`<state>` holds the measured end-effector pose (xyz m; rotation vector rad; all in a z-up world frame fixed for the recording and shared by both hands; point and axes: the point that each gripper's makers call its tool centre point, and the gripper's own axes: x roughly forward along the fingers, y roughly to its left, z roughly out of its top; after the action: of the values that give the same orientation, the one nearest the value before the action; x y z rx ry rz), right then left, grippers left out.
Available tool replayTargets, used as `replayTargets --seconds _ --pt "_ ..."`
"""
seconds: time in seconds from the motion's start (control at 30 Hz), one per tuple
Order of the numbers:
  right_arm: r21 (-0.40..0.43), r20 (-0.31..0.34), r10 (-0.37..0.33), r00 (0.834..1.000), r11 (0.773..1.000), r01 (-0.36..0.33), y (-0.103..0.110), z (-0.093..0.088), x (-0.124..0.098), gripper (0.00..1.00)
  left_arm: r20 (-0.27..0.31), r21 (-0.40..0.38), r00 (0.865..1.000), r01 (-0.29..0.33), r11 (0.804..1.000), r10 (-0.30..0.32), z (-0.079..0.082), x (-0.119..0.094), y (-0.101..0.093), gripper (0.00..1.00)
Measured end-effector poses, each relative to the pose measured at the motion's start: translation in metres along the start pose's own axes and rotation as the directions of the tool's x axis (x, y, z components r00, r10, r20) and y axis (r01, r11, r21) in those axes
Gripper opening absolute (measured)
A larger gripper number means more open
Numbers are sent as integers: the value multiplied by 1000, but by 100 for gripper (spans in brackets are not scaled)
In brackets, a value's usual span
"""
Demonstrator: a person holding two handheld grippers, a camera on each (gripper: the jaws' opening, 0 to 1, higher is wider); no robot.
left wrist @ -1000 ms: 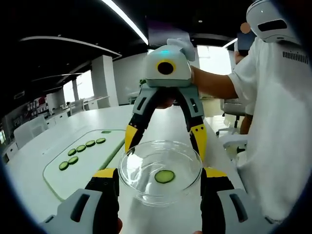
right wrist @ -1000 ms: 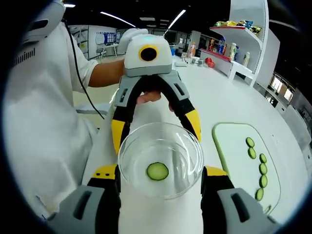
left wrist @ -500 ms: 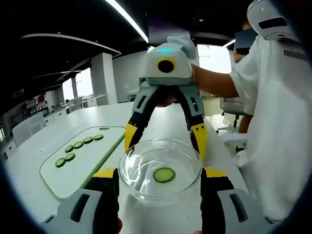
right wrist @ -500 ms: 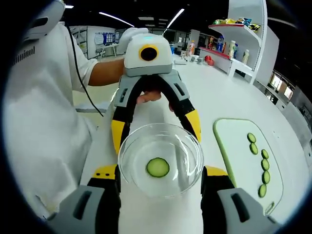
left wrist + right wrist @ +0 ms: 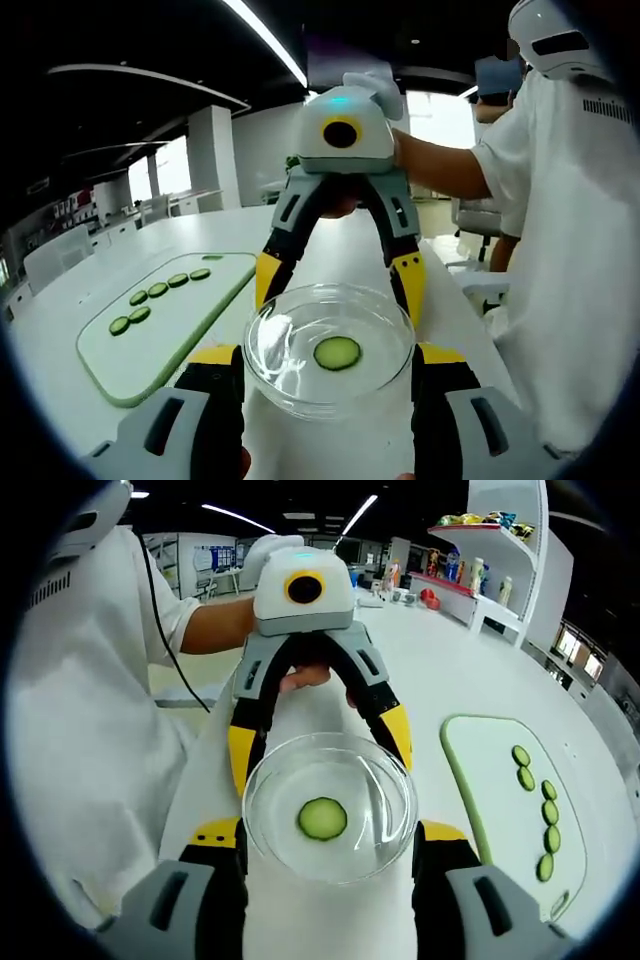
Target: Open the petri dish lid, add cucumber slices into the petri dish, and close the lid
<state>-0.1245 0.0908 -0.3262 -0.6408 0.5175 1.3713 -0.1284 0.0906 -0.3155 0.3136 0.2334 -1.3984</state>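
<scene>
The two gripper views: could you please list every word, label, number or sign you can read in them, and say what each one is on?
None can be read.
Packets and bottles on the white shelf: any labels are too small and blurred.
Panels on the far wall: blue marks, too blurred to read.
Petri dish, green cutting board and left claw: no text visible.
</scene>
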Motion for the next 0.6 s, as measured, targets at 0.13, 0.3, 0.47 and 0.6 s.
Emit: replayTargets --seconds 0.13,0.3,0.47,0.6 --pt "4 -3 4 1000 1000 -4 0 -3 2 66 -2 -5 1000 1 1000 -1 -3 1 0 68" --pt "9 -5 8 1000 1000 -8 -1 -5 5 66 -5 -12 1000 3 1000 -3 -6 2 0 68" --pt "13 -5 13 1000 1000 -13 0 -6 6 66 -7 -17 1000 5 1000 -5 -7 3 0 68" --pt "16 -7 15 1000 1000 -14 0 -7 7 66 -8 -19 1000 6 1000 -6 -8 3 0 68"
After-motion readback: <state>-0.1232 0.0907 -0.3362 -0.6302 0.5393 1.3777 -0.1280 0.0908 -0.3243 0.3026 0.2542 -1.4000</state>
